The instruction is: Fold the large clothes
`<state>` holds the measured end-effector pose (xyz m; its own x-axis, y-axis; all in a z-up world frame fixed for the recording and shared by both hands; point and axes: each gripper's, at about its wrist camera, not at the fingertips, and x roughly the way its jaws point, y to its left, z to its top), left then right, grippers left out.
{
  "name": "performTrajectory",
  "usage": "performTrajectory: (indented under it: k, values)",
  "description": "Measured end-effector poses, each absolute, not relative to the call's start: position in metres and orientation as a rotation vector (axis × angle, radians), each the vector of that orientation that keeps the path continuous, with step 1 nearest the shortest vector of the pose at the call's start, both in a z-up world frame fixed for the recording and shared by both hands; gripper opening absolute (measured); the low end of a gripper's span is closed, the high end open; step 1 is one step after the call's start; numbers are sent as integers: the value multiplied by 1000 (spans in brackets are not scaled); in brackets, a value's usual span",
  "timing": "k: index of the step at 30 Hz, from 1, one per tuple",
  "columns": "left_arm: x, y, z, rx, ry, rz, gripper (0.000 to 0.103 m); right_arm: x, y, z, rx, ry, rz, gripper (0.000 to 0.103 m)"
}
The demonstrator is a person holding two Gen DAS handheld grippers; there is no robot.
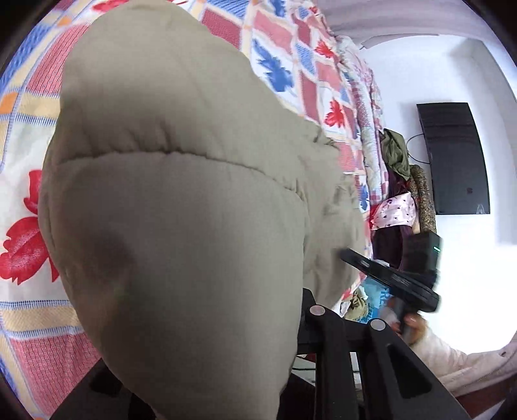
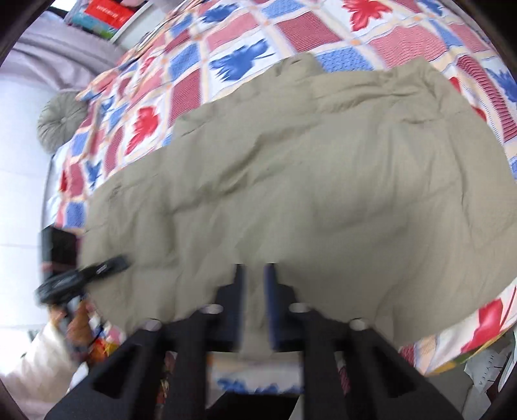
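A khaki padded jacket lies spread on a bed with a patchwork quilt. My right gripper holds its near hem, and the fingers stand close together with a pinch of fabric between them. In the left wrist view a fold of the jacket bulges up out of my left gripper, hiding its fingertips; only its black frame shows. From the right wrist view, the left gripper sits at the jacket's left edge. The right gripper touches the hem on the right in the left wrist view.
The quilt covers the whole bed. A heap of clothes lies at the bed's far side beside a white wall with a black screen. A round grey cushion and books lie past the bed's left end.
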<state>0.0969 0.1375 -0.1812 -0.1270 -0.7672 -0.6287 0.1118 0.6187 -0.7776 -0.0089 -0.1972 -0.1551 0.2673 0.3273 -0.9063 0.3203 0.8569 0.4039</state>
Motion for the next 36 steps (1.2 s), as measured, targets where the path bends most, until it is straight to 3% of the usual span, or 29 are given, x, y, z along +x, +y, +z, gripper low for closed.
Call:
performTrajectory:
  k: [4,12,18,25,27,28,36]
  values:
    - [91,109,-135,-531,1478,-855,26,19,-196,-191,623,1250,34,9]
    - [74,-1,-61,-320,1470,-886,26,52,-192,-248,686,1291,113,4]
    - [72,-79,-37,-180,1476,-919,26,56,-206,-251,792,1324,151,3]
    - [70,-126,-61,-129,1509,-1001,28,7,-275,-196,784,1237,54,5]
    - [70,-144,-77,-125,1524,-1046,51,-15,-299,-185,823,1205,3,7]
    - [70,-154,-84,-149,1528,-1070,54,-25,-309,-183,839,1196,-22,7]
    - [75,-209,-158,-284,1652,-1140,54,-97,-343,-170,924,1190,-138,7]
